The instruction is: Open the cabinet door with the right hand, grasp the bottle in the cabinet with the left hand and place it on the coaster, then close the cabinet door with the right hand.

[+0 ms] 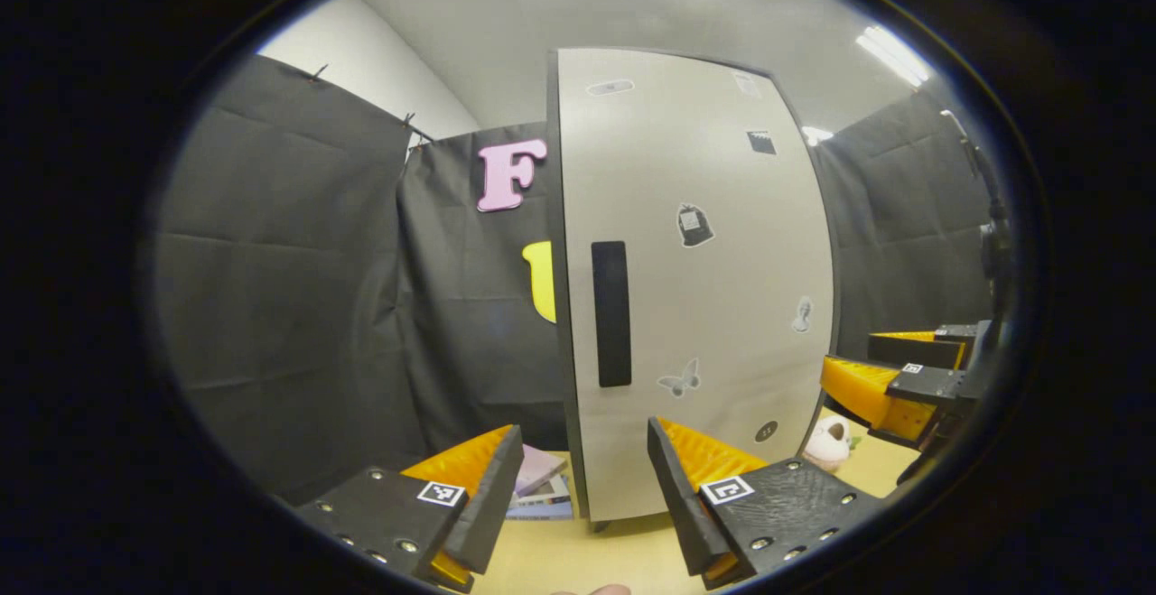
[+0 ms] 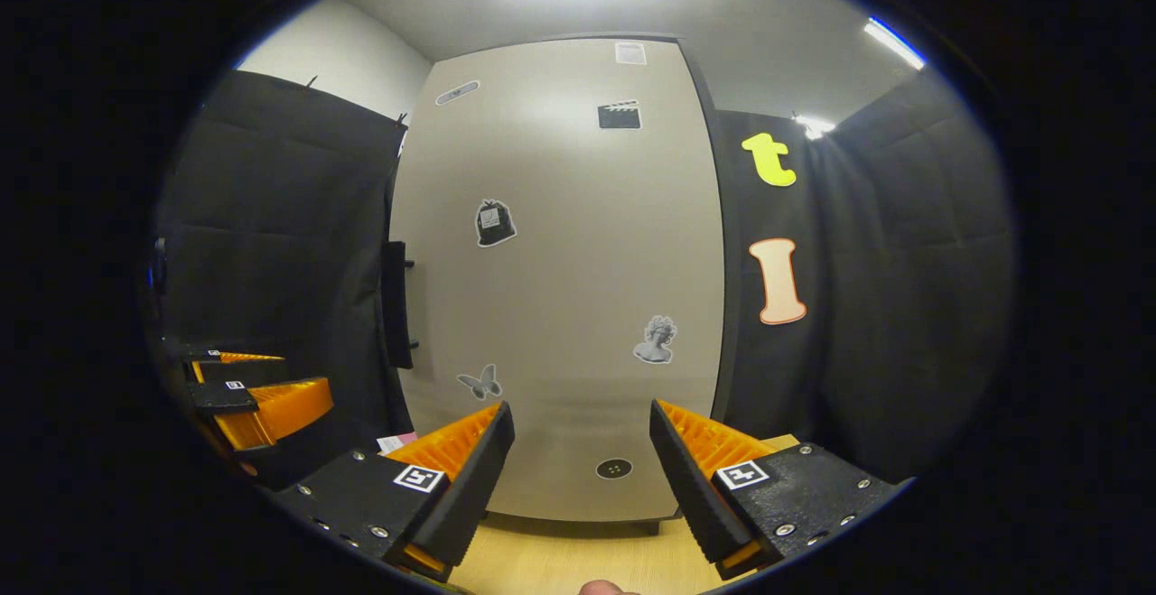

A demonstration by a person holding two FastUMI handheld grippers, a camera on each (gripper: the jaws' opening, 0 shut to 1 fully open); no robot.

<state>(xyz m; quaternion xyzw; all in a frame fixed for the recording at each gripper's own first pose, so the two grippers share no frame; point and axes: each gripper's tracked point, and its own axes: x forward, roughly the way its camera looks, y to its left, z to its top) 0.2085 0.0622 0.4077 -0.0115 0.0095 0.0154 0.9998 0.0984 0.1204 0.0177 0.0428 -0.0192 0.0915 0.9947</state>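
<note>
The cabinet door [image 1: 695, 279] is closed. It is a pale grey panel with several small stickers on it, and a dark vertical handle [image 1: 611, 313] sits near its left edge. In the right gripper view the same cabinet door [image 2: 560, 288] stands straight ahead, and the handle [image 2: 395, 304] is seen from the side, standing a little out from the left edge of the door.

The left gripper [image 1: 582, 478] is released, its two fingers wide apart with nothing between them, and it is held in front of the lower left part of the door, apart from it. The right gripper [image 2: 578, 460] is also released and holds nothing; it faces the lower middle of the door without touching it. In the left gripper view the right gripper [image 1: 894, 378] shows far at the right, beside the cabinet.

The cabinet stands on a light wooden bench [image 1: 578, 559]. Some flat books [image 1: 542, 482] lie on the bench left of the cabinet, and a small soft toy [image 1: 829, 441] lies at its right. The bottle is hidden behind the closed door, so I cannot tell where it is.
</note>
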